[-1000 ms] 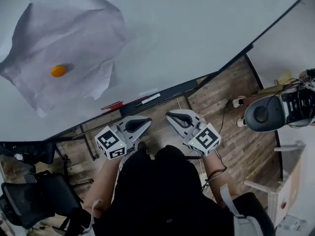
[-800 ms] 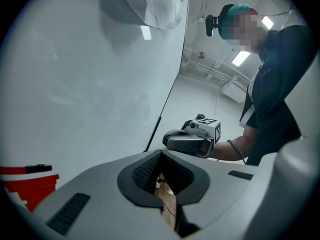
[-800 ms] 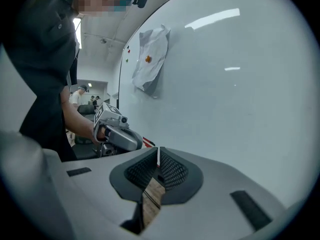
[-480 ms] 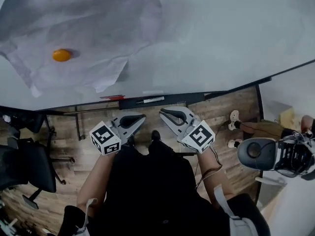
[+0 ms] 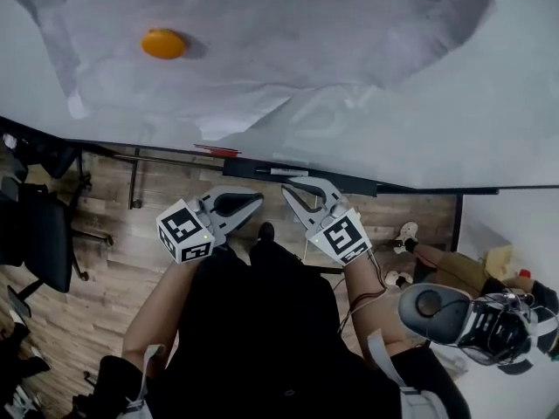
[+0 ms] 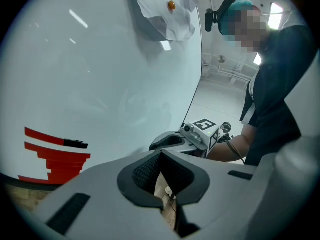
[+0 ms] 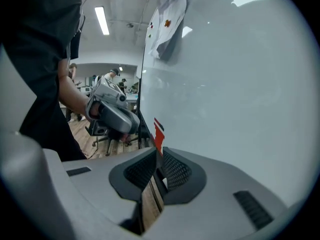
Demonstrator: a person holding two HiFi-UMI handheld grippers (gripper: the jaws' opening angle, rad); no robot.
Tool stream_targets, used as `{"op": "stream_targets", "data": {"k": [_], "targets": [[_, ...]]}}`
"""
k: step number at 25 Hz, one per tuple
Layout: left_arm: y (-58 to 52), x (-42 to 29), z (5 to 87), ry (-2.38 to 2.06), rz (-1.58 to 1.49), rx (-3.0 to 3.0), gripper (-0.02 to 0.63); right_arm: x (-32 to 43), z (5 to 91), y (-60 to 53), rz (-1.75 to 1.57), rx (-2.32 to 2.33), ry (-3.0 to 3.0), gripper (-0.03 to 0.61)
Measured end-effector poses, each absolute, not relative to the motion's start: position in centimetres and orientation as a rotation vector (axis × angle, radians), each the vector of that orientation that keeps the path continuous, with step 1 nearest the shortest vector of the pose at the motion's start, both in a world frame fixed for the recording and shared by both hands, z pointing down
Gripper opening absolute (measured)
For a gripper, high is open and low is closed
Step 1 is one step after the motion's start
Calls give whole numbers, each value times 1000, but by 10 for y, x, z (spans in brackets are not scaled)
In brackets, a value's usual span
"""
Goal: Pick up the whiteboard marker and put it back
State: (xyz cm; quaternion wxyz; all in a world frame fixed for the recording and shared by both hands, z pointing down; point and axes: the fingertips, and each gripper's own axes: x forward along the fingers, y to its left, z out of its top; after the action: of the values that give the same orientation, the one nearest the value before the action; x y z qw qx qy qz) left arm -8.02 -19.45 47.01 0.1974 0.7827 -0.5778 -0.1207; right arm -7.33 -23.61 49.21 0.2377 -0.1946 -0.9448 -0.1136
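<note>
Both tongs are closed with nothing between the jaws: the left gripper (image 5: 256, 198) and right gripper (image 5: 288, 188) hover side by side, tips near each other. The white-barrelled whiteboard marker (image 5: 282, 172) lies on the black ledge (image 5: 349, 182) just ahead of the right gripper's tips; 1 red marker (image 5: 218, 150) lies ahead of the left.

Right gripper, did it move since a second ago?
Yes. The right gripper has come closer to the white marker on the board's ledge.
</note>
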Motion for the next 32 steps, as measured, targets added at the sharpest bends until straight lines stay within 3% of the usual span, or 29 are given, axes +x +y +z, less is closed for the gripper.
{"op": "stream_targets", "data": {"k": [6, 15, 32], "targets": [[-189, -83, 474, -1659, -369, 2149, 11, -80, 530, -235, -422, -566, -2450, 83], [-179, -85, 488, -1686, -385, 2109, 9, -84, 574, -239, -682, -508, -2284, 84], [-179, -88, 497, -1664, -401, 2102, 9, -90, 619, -254, -787, -412, -2124, 97]]}}
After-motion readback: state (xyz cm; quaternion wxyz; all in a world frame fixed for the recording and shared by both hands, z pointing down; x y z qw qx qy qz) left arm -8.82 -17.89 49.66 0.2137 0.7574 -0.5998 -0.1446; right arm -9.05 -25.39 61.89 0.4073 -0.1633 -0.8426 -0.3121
